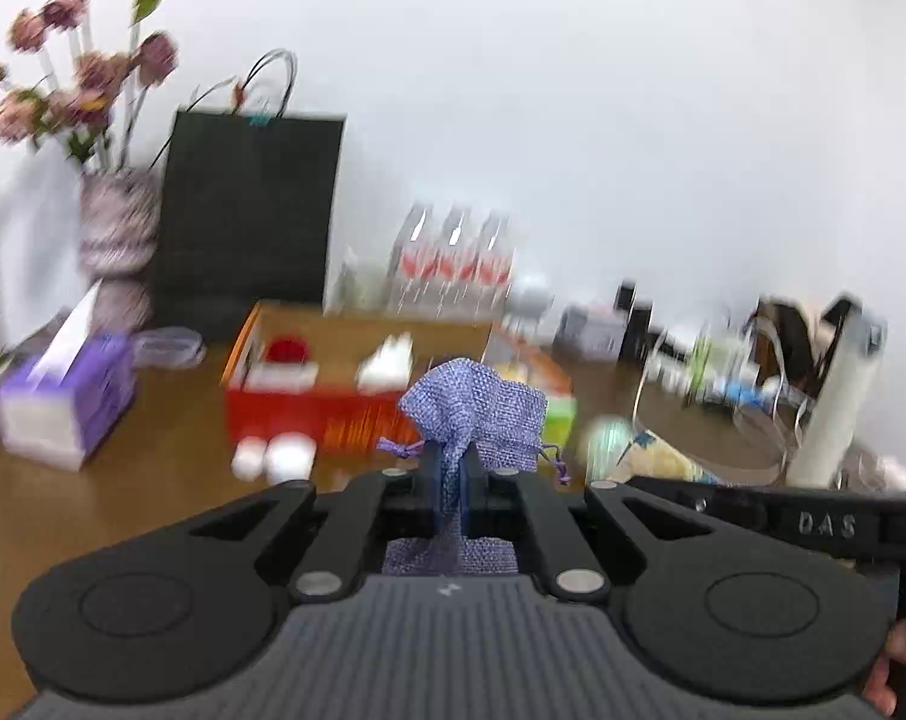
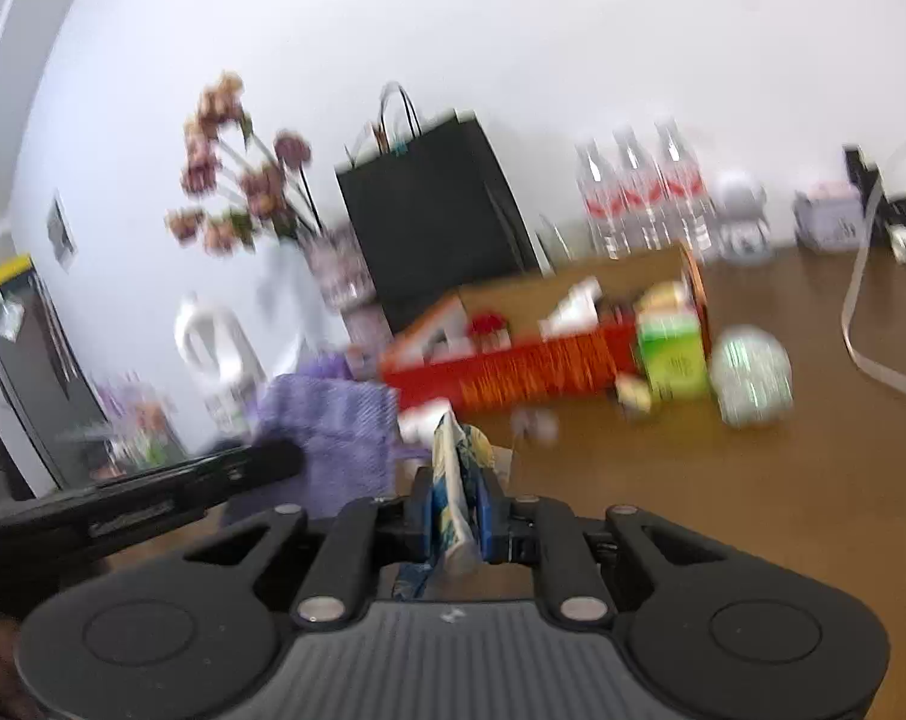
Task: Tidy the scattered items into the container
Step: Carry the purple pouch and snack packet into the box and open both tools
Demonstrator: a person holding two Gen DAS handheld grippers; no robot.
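Wooden table (image 1: 153, 456), purple pouch (image 1: 477, 408) upright in left hand-held gripper (image 1: 453, 480), right hand-held gripper (image 2: 456, 510) pinching packet (image 2: 453, 468)

We see the right gripper (image 2: 456, 501) clamped on a crinkled blue, white and yellow packet (image 2: 453, 468), its blue pads pressing both sides. At the left edge the left gripper (image 2: 153, 489) reaches in, with a purple woven pouch (image 2: 330, 420) at its tip. Ahead, on the brown table (image 2: 723, 510), stands an open red box (image 2: 513, 360) with things inside. A green carton (image 2: 675, 354) leans at the box's right end, and a pale, sparkly round thing (image 2: 750, 375) lies just beside it. Behind the box are a black paper bag (image 2: 435, 210), a bunch of pink flowers (image 2: 237, 168) and three clear bottles (image 2: 639, 192) along the white wall. The whole view is blurred.
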